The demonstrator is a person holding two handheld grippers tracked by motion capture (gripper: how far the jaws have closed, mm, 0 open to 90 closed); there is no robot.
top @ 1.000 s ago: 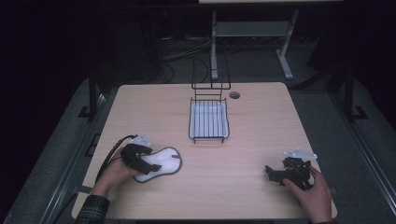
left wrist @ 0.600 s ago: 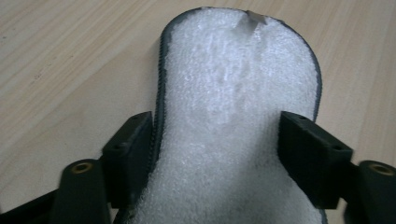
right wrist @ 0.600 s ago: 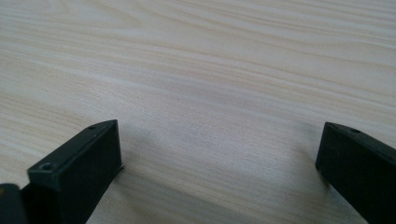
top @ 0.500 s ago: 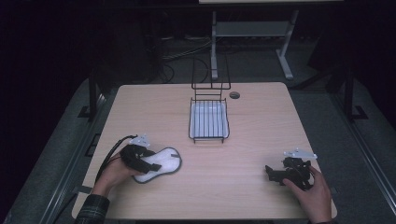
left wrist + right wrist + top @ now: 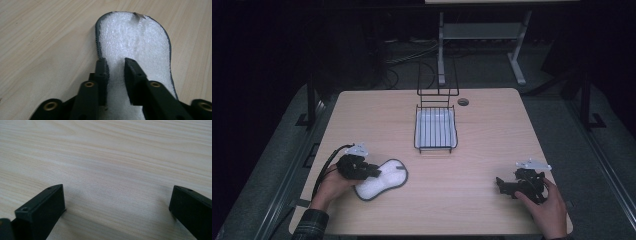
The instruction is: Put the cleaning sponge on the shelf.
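Observation:
A white foam insole [image 5: 384, 177] with a dark rim lies flat on the wooden table [image 5: 492, 130] at the front left. My left gripper [image 5: 374, 172] rests over its near end. In the left gripper view its jaws [image 5: 116, 61] have just been closing and stand narrow, with the insole [image 5: 135, 37] showing white in the gap. One fingertip [image 5: 101, 66] sits at the insole's left rim, and I see no pad pressing on it. At the front right, my right gripper [image 5: 499, 184] lies low in the hand, and in the right gripper view its jaws [image 5: 117, 187] stand wide open over bare wood.
A black wire basket [image 5: 435, 129] with a white liner stands at the table's middle back, its handle frame rising behind it. A small round cable hole [image 5: 463, 101] sits just right of it. A metal stand is on the floor beyond the table.

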